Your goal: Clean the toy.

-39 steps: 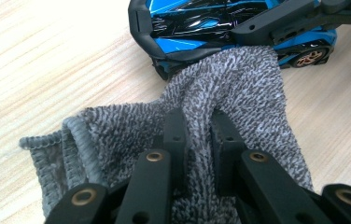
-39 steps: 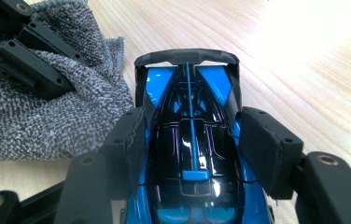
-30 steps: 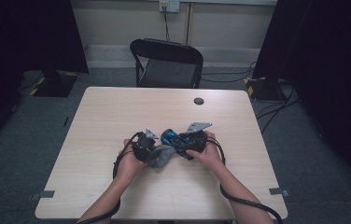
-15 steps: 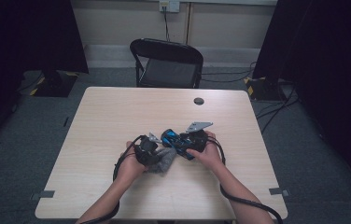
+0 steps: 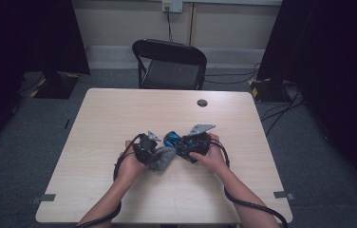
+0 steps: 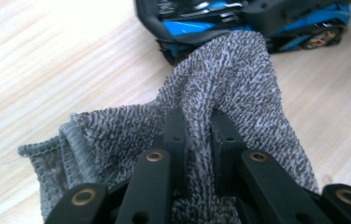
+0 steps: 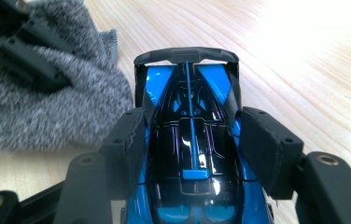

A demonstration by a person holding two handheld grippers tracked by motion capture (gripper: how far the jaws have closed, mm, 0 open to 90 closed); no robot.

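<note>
In the high view, the person's hands covered much of both tools, and the grey speckled knitted cloth [image 5: 161, 158] showed as little more than a soft lump at the middle of the pale wood-grain table [image 5: 96, 123]. The glossy blue-and-black toy racing car [image 7: 190, 135] was cut off at the bottom edge of the right gripper view; its wheels could not be made out there. The car was smooth, hard and tapered, with a black arched wing at its far end. The right gripper [image 7: 192, 149] clasped the car's flanks between padded black jaws. The left gripper [image 6: 197, 135] pinched a raised fold of the ribbed-hemmed cloth, which apparently touched the car's end. Behind the table stood a black folding chair [image 5: 169, 64].
</note>
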